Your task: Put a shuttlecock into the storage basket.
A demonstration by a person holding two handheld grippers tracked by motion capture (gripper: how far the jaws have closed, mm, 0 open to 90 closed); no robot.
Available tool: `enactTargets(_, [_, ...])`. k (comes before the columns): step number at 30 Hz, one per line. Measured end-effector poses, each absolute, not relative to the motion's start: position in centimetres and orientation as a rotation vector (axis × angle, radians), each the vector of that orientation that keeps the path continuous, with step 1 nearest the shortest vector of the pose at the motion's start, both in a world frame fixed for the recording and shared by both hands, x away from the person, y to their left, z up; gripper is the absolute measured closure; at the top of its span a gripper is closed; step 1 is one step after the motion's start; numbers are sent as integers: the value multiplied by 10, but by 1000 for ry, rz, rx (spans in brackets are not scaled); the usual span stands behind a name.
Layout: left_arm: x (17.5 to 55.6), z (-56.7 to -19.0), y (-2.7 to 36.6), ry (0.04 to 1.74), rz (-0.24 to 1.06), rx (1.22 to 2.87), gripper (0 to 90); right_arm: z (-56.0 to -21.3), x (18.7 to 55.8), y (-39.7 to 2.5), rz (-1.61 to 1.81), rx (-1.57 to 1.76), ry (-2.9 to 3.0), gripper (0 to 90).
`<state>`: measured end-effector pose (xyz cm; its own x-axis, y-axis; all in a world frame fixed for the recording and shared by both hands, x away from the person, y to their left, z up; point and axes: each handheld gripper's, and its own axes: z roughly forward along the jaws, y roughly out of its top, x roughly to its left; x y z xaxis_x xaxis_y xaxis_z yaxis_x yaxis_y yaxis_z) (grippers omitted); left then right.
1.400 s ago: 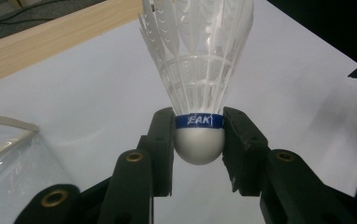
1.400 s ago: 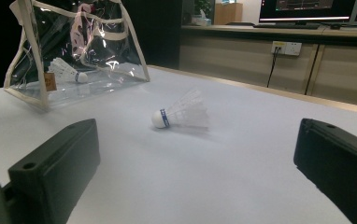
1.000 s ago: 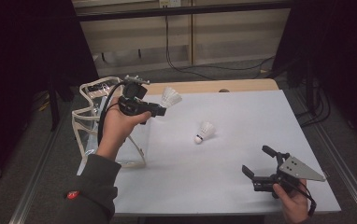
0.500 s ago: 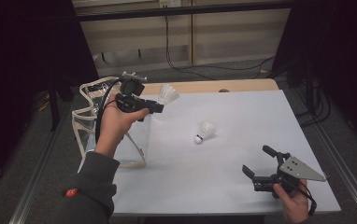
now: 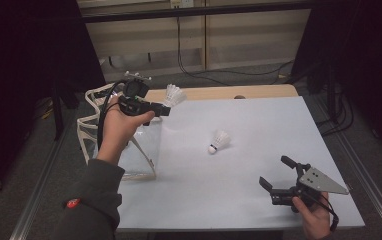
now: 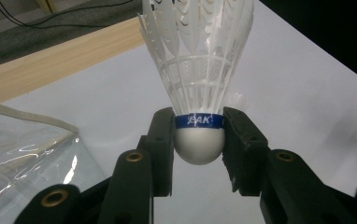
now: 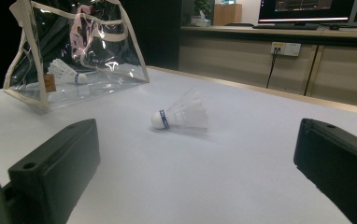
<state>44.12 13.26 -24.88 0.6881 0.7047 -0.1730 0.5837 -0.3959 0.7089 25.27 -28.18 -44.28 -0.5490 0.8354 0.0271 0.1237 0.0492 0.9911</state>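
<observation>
White table (image 5: 259, 125) with wooden edge, dark room.

The counter (image 5: 239, 170) was pale grey-white with a bare wooden strip along its far edge. A clear plastic bag (image 5: 129, 160) stood at its left edge, and one shuttlecock (image 5: 218, 142) lay on its side near the middle.

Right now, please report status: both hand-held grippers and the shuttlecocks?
Left hand-held gripper shut on shuttlecock, beside clear bag. Right hand-held gripper open, idle. Second shuttlecock lying mid-table, unobstructed.
</observation>
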Motion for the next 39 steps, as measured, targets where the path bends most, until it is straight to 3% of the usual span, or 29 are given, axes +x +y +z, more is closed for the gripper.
enactTargets(39, [448,-226,162,1074,283,2083,658,-442,253,-282,1549,967,1740,4])
